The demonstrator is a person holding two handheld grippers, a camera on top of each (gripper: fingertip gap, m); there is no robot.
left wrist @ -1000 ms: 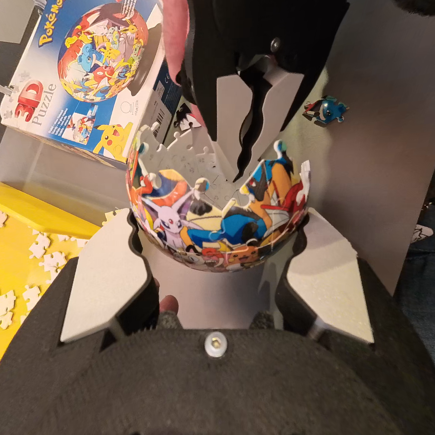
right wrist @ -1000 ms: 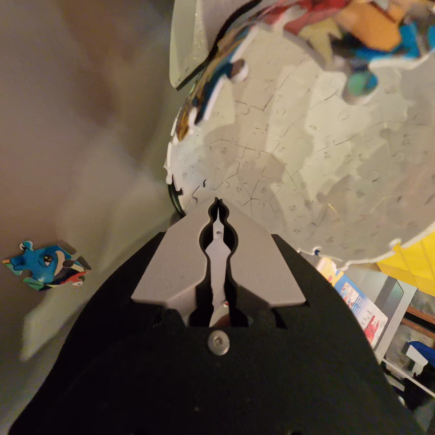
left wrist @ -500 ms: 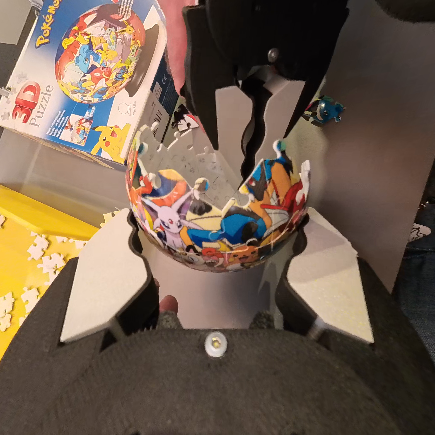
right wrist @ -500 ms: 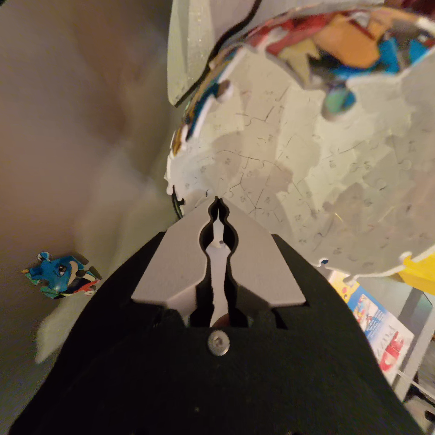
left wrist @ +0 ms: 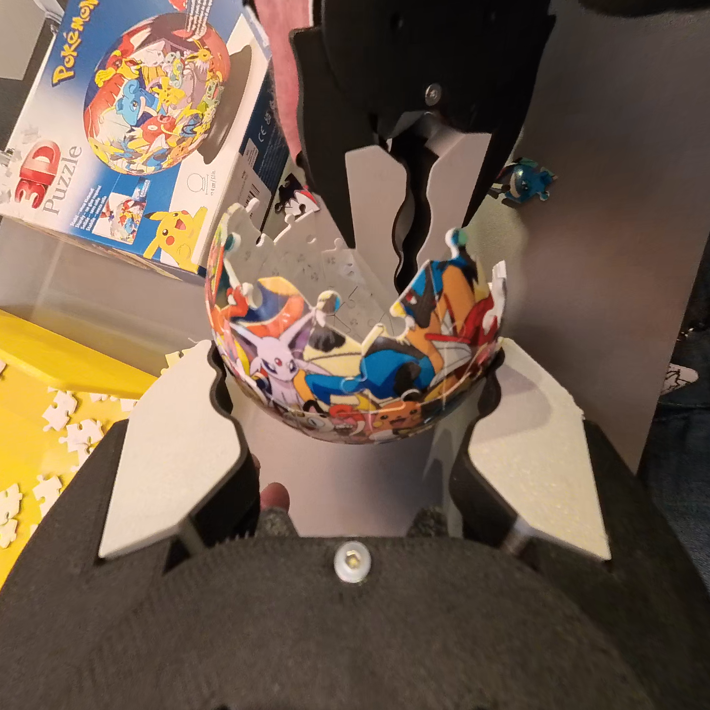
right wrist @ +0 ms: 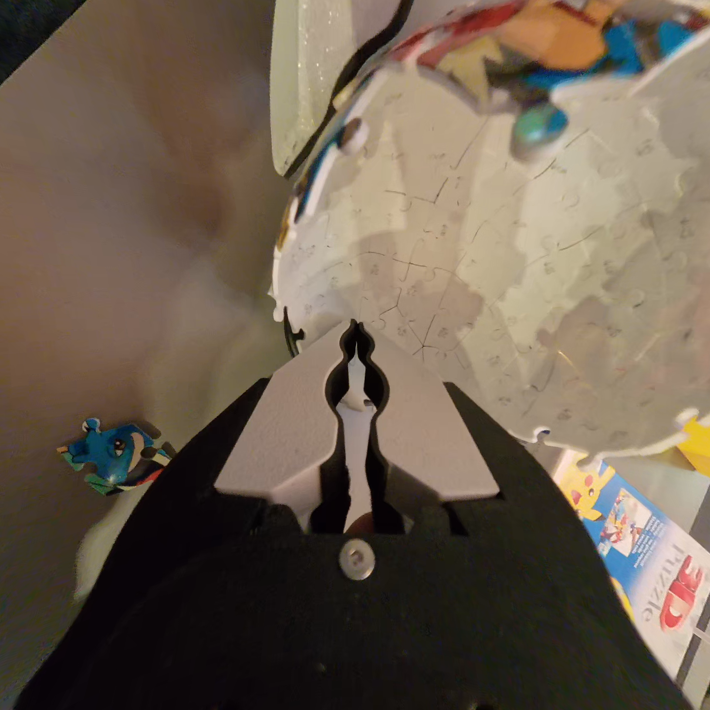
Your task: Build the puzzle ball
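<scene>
The half-built puzzle ball [left wrist: 345, 369] is an open bowl with a colourful cartoon outside and a white inside [right wrist: 499, 269]. My left gripper [left wrist: 355, 353] is shut on it, one finger against each side, and holds it above the grey table. My right gripper [right wrist: 355, 326] is shut on what looks like a thin white puzzle piece [right wrist: 355, 388], seen edge-on between its fingers. Its tips sit at the ball's rim, over the open bowl; it also shows in the left wrist view [left wrist: 403, 276]. A loose blue piece [right wrist: 115, 455] lies on the table; it also shows in the left wrist view [left wrist: 526, 184].
The puzzle box [left wrist: 126, 115] lies at the back left, with another loose piece [left wrist: 297, 198] beside it. A yellow tray [left wrist: 38, 357] at the left holds several white-backed pieces. The grey table [left wrist: 614, 269] ends at the right, by a person's leg.
My right gripper has lifted a little, from inside the bowl to its rim. The ball stays gripped in my left gripper.
</scene>
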